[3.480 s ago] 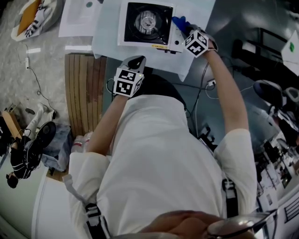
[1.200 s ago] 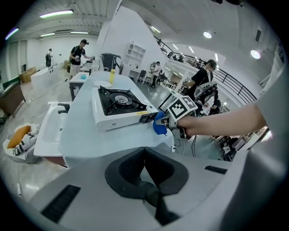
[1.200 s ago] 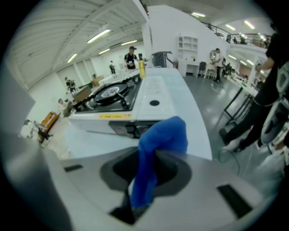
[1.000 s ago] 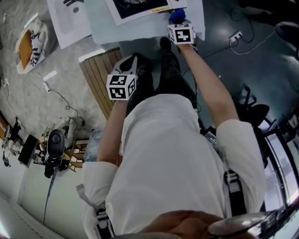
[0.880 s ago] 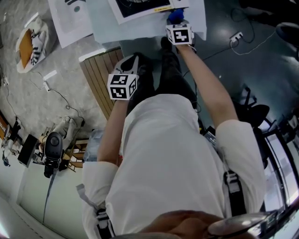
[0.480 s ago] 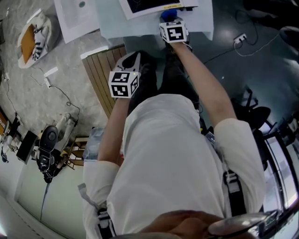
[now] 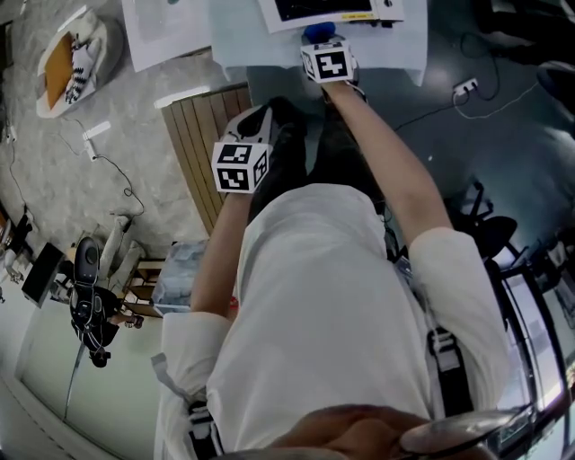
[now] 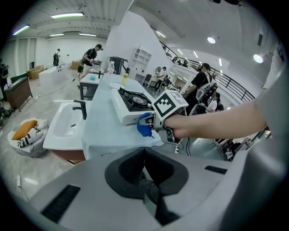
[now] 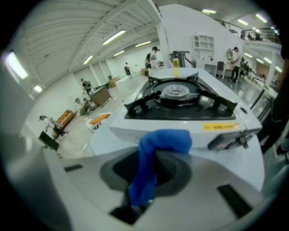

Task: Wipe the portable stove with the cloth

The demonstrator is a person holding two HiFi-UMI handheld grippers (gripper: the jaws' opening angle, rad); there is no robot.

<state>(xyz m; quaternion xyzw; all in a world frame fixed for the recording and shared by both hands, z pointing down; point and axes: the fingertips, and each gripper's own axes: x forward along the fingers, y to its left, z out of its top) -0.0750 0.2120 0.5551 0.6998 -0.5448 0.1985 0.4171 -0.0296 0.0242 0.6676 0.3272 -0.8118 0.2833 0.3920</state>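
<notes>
The portable stove (image 9: pixel 180 101) is white with a black burner top and stands on a pale-covered table (image 8: pixel 101 133). In the head view only its front edge (image 7: pixel 337 11) shows at the top. My right gripper (image 9: pixel 153 155) is shut on a blue cloth (image 9: pixel 156 146), which bunches out of the jaws just before the stove's front face. The left gripper view shows that cloth (image 8: pixel 144 126) against the stove's (image 8: pixel 131 106) front side. My left gripper (image 8: pixel 144 151) is shut on nothing. It hangs back from the table, at the person's left (image 7: pixel 259 117).
A white sink (image 8: pixel 67 124) adjoins the table's left side. A slatted wooden bench (image 7: pixel 193 148) stands below it, white sheets (image 7: pixel 171 27) lie at the table's left, and a bag (image 7: pixel 65 56) and cables lie on the floor. Several people stand far off.
My right gripper has carried the blue cloth leftward along the stove's front. The head view has shifted, so the stove sits further right at the top edge. The left gripper has hardly moved.
</notes>
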